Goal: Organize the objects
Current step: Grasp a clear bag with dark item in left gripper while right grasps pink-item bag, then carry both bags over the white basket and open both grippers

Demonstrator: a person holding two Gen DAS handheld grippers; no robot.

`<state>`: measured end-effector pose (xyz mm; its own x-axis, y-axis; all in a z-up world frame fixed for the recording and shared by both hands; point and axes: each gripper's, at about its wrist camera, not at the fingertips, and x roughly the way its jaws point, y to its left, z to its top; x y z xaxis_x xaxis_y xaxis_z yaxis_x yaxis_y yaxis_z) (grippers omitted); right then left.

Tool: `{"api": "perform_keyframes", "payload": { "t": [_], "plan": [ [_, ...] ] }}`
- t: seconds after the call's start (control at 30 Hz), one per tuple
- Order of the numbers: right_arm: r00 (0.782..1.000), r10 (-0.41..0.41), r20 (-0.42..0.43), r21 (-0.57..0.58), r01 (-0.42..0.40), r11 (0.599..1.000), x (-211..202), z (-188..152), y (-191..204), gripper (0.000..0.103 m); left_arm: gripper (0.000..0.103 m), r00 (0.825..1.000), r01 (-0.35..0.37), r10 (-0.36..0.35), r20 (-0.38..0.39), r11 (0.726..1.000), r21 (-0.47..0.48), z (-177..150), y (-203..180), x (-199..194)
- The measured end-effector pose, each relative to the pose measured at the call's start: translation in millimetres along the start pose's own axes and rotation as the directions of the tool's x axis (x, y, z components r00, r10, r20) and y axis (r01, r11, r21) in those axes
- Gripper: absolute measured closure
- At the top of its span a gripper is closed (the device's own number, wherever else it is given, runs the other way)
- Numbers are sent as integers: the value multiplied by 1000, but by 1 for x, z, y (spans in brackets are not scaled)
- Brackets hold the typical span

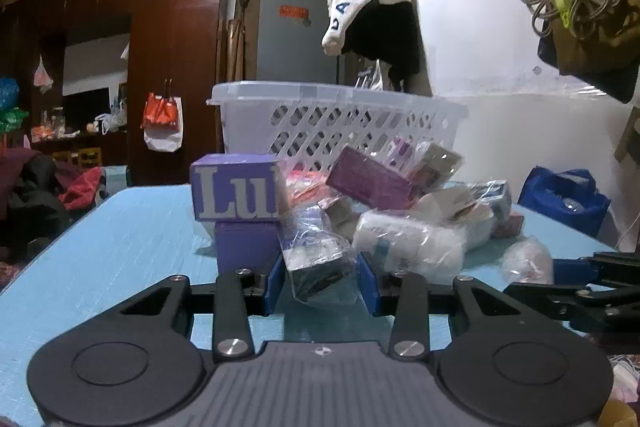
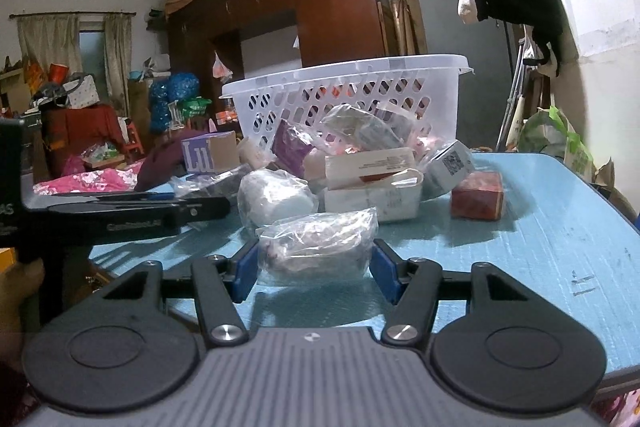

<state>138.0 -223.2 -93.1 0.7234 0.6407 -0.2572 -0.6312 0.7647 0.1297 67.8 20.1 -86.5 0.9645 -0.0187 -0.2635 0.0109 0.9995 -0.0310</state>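
A pile of wrapped packets and small boxes lies on the blue table [image 1: 120,235] in front of a white lattice basket [image 1: 320,93]. In the left wrist view, my left gripper [image 1: 322,281] is shut on a dark packet in clear plastic [image 1: 316,263] at the pile's near edge, blue pads pressing both sides. In the right wrist view, my right gripper [image 2: 315,269] is shut on a clear bag with a pale bundle inside [image 2: 316,243], which sits apart from the pile. The basket [image 2: 344,67] stands behind the heap.
Two purple boxes [image 1: 234,193] are stacked left of the left gripper. A red box [image 2: 478,201] sits alone on the table [image 2: 540,227] to the right. The left gripper's black arm [image 2: 132,211] crosses the right view's left side. Clothes hang on the wall beyond.
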Motion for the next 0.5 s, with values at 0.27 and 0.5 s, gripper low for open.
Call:
{"api": "perform_keyframes", "payload": {
  "t": [0.27, 0.5],
  "plan": [
    [1000, 0, 0, 8, 0, 1000, 0, -1, -2, 41, 59, 1000, 15, -15, 23, 1000, 16, -3, -3, -6],
    [1000, 2, 17, 18, -2, 1000, -4, 4, -5, 41, 59, 997, 20, -21, 75, 1000, 20, 1, -2, -20]
  ]
}}
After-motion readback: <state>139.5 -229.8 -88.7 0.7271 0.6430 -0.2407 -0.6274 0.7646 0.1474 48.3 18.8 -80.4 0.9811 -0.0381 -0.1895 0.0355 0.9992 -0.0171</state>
